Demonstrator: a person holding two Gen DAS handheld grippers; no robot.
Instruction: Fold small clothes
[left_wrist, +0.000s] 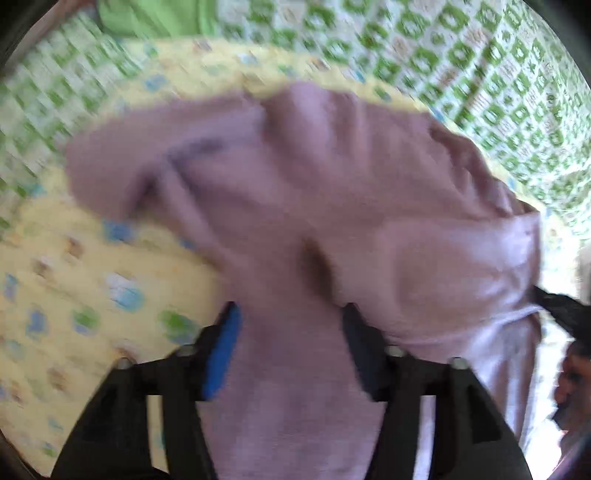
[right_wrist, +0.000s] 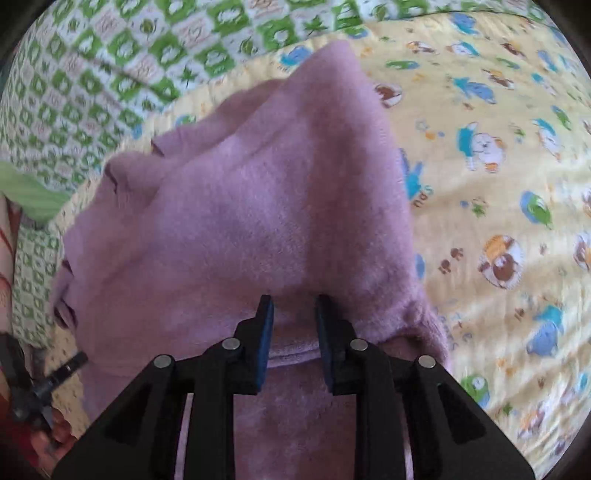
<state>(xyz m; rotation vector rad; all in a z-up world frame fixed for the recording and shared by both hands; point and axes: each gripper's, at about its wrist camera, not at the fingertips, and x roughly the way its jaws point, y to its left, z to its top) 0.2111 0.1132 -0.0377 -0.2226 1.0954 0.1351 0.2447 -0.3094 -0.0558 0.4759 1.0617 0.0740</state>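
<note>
A mauve fleece garment (left_wrist: 295, 192) hangs bunched above a yellow cartoon-print blanket (left_wrist: 74, 280). My left gripper (left_wrist: 291, 314) has its jaws wide apart with the garment's cloth lying between and over them; the view is blurred. My right gripper (right_wrist: 293, 306) is shut on the garment's (right_wrist: 240, 206) thick hem, the cloth pinched between its blue pads (right_wrist: 266, 332), and holds it up off the blanket (right_wrist: 498, 184). The right gripper's black body shows at the right edge of the left wrist view (left_wrist: 565, 306).
A green-and-white patterned quilt (left_wrist: 461, 55) (right_wrist: 92, 74) lies under and behind the yellow blanket. A plain green cloth (left_wrist: 147, 16) (right_wrist: 29, 192) lies at the quilt's far side. A hand (left_wrist: 570, 387) shows at the right edge.
</note>
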